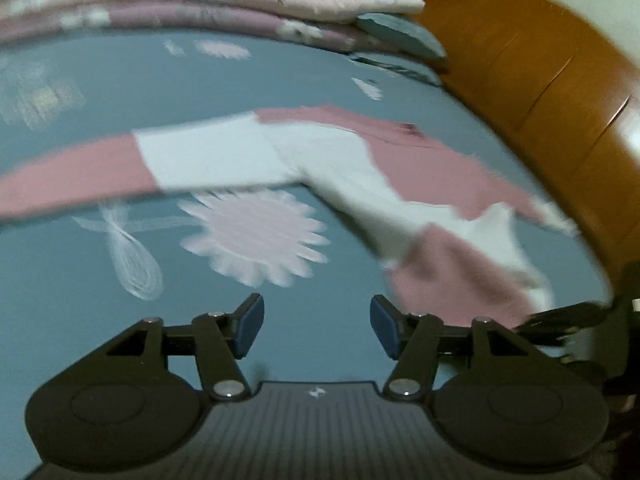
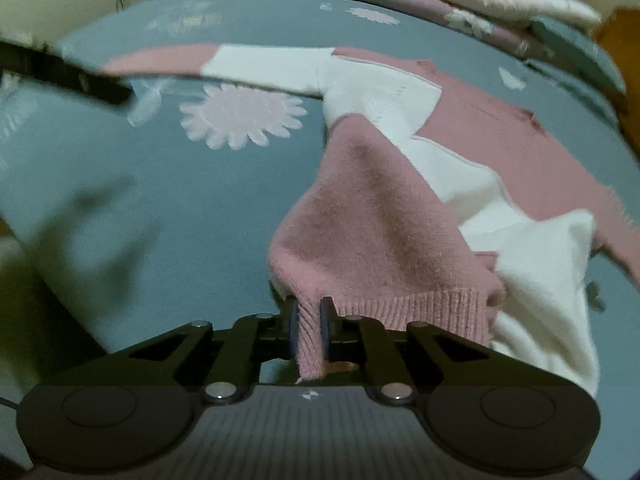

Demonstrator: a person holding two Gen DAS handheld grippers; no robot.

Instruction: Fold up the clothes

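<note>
Sweater (image 2: 380, 200): pink and white knit, spread on the blue floral bedsheet (image 2: 200, 208), one sleeve stretched out to the left.
Right gripper (image 2: 309, 320): jaws closed on the sweater's pink ribbed hem; hem edge hangs between the pads.
Left gripper (image 1: 317, 320): jaws apart, nothing between them; sweater lies ahead and to its right, not touching.
</note>
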